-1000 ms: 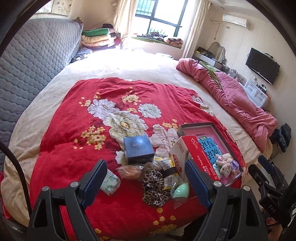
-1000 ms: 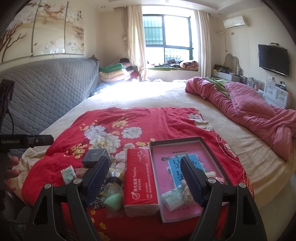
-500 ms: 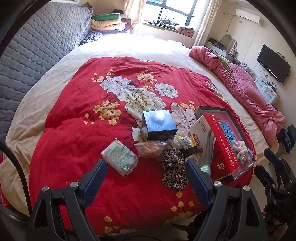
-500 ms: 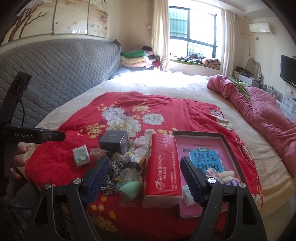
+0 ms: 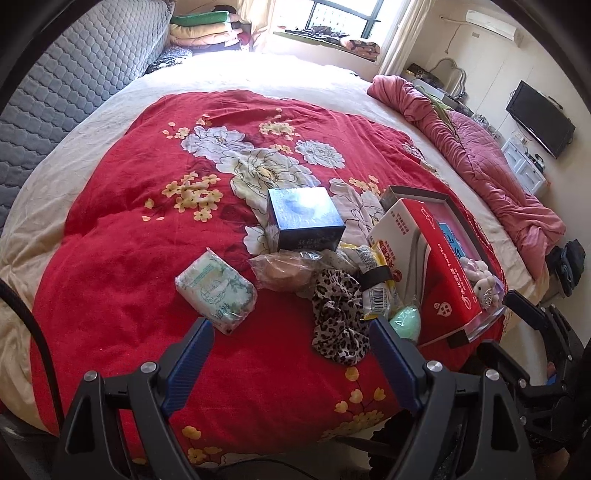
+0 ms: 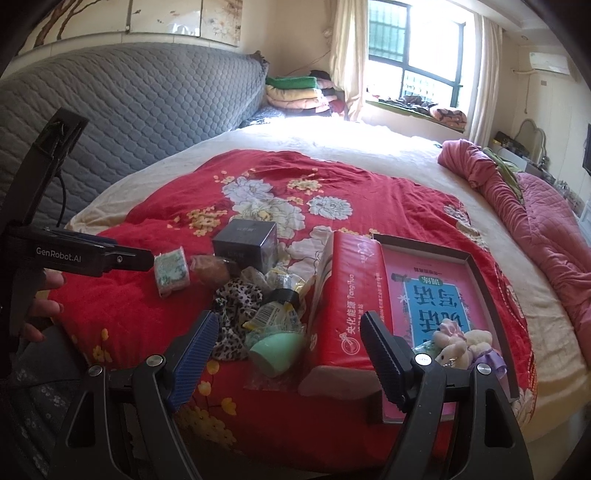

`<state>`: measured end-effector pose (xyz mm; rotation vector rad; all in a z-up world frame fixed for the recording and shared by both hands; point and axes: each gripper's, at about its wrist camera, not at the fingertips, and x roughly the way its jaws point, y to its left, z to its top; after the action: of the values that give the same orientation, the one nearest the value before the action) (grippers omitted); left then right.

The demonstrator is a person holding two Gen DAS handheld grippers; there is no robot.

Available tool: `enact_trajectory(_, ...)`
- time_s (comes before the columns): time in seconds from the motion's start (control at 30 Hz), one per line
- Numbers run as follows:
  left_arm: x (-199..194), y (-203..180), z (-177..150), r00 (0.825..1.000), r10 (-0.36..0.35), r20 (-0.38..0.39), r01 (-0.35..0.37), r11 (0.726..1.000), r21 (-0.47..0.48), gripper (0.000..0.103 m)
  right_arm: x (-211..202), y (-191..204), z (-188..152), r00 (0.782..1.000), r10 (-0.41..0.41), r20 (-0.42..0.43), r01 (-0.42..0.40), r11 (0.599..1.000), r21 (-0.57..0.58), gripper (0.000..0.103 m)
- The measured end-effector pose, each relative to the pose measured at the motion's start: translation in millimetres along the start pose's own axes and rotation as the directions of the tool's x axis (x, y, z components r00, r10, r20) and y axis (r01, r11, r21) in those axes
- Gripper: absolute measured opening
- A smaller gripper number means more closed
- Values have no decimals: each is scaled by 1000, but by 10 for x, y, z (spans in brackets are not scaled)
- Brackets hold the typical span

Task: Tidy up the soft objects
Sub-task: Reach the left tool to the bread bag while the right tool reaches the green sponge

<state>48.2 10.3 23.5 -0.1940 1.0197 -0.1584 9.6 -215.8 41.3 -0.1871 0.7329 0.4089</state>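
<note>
both grippers (image 5: 291,356) (image 6: 288,350) gape wide, empty, above a red quilt. the leopard scrunchie (image 5: 338,317) looks light, squashy — best pinched across its bunched middle.

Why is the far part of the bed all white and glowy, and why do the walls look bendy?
Left wrist view: sun from the window washes out the pale sheet. Right wrist view: same glare on it, beyond the red quilt. Both views: the fisheye lens curves the edges and darkens the corners.

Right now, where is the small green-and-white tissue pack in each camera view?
Left wrist: tissue pack left of centre, just above the left fingertip.
Right wrist: tissue pack at middle left.
Shared landmark: the dark blue box sits up and right of it.
</note>
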Motion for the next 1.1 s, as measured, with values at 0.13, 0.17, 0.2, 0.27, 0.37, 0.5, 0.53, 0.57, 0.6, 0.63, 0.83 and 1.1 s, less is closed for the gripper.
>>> enact_trajectory(0.13, 65, -40, -36, 1000, -14, 10, 14, 1000, 17, 85, 127, 135, -68, 999, 5, -31, -8, 996, -87, 80)
enact_trajectory(0.17, 84, -39, -40, 1000, -16, 11, 16, 1000, 17, 85, 177, 166, -83, 999, 7, -45, -12, 994, -113, 80)
enact_trajectory(0.2, 109, -38, -44, 1000, -18, 9, 18, 1000, 17, 85, 229, 201, -101, 998, 7, -61, -15, 990, -138, 80)
enact_trajectory(0.27, 162, -24, -50, 1000, -26, 4, 26, 1000, 10, 85, 342, 271, -145, 995, -6, -98, -14, 981, -194, 80)
enact_trajectory(0.37, 240, -8, -55, 999, -34, 1, 34, 999, 6, 85, 509, 374, -212, 989, -39, -142, -3, 959, -283, 80)
enact_trajectory(0.5, 340, 46, -53, 999, -40, -4, 40, 999, -10, 85, 677, 478, -273, 983, -71, -172, 2, 929, -371, 80)
enact_trajectory(0.53, 371, 64, -41, 999, -44, -7, 44, 999, -16, 85, 708, 503, -283, 982, -80, -170, 7, 920, -393, 80)
enact_trajectory(0.57, 402, 78, -25, 999, -46, -9, 46, 999, -21, 85, 738, 522, -289, 982, -88, -168, 11, 910, -414, 80)
enact_trajectory(0.6, 429, 92, -6, 999, -47, -7, 46, 999, -26, 85, 772, 536, -297, 980, -100, -170, 17, 901, -432, 80)
enact_trajectory(0.63, 464, 103, 18, 999, -49, -8, 48, 998, -30, 85, 810, 550, -306, 978, -114, -172, 25, 892, -452, 80)
enact_trajectory(0.83, 718, 151, 156, 999, -38, -28, 36, 998, -58, 85, 1009, 570, -367, 968, -163, -189, 43, 856, -515, 80)
enact_trajectory(1.1, 980, 141, 260, 998, -30, -58, 27, 998, -50, 85, 1207, 638, -429, 954, -216, -207, 54, 804, -593, 79)
